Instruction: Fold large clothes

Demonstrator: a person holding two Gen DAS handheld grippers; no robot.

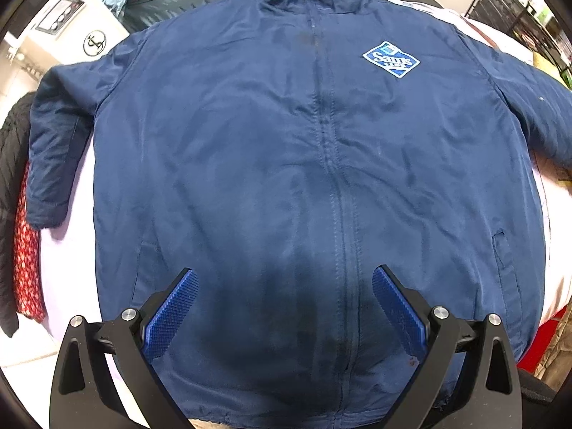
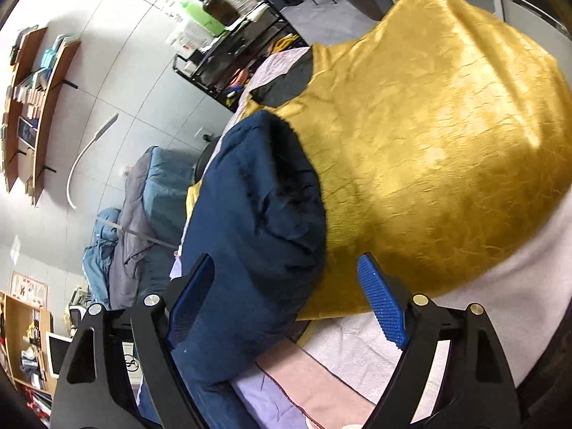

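Note:
A navy zip-up jacket [image 1: 286,164] with a blue-and-white chest patch [image 1: 391,59] lies flat, front up, collar far from me, on a pale cloth-covered surface [image 1: 71,221]. Its left sleeve [image 1: 53,143] hangs down at the left edge. My left gripper [image 1: 285,279] is open, hovering above the jacket's lower hem near the zipper. In the right wrist view my right gripper [image 2: 286,268] is open, with the cuff end of the jacket's other sleeve [image 2: 257,236] between its fingers. Whether the pads touch the sleeve I cannot tell.
A mustard-yellow cloth [image 2: 429,143] lies bunched beside the sleeve. A red patterned garment [image 1: 26,261] and a black garment [image 1: 10,164] hang at the left. Grey and teal bedding [image 2: 143,221] is piled beyond the surface. A black wire rack [image 1: 518,10] stands far right.

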